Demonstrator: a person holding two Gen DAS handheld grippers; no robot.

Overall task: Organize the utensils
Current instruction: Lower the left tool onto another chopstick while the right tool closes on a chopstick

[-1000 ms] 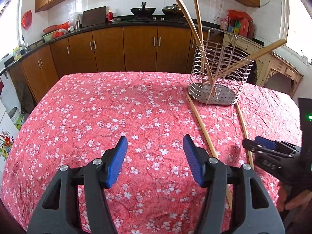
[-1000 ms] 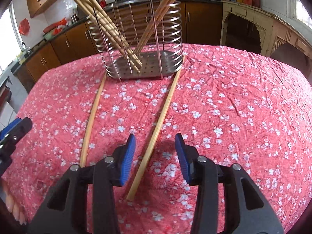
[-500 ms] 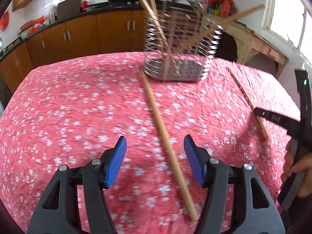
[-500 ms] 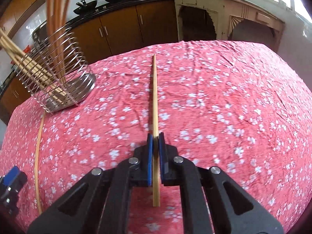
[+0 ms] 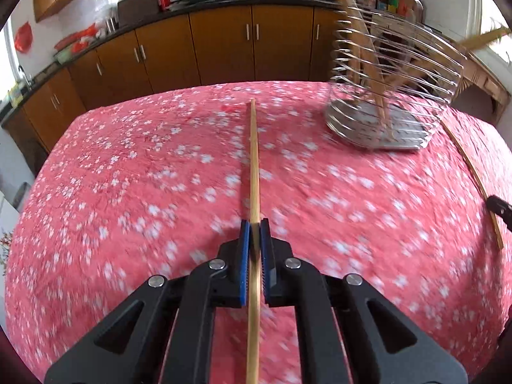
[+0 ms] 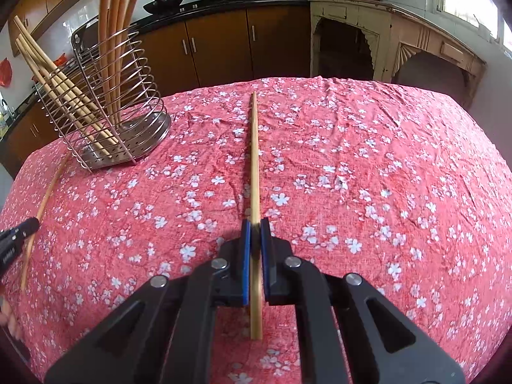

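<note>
1. Both jaws are clamped: left gripper [image 5: 255, 228] and right gripper [image 6: 255, 228] each pinch a chopstick [image 5: 254, 160] lying on the counter [image 6: 384, 176].
2. Lift level, tip ends down into the rack [image 6: 105, 121].

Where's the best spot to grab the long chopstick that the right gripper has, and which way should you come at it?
Near its thick near end, as the right gripper does: the chopstick is thin and lies flat on the cloth, so come from above, angled down along it, one pad on each long side.
</note>
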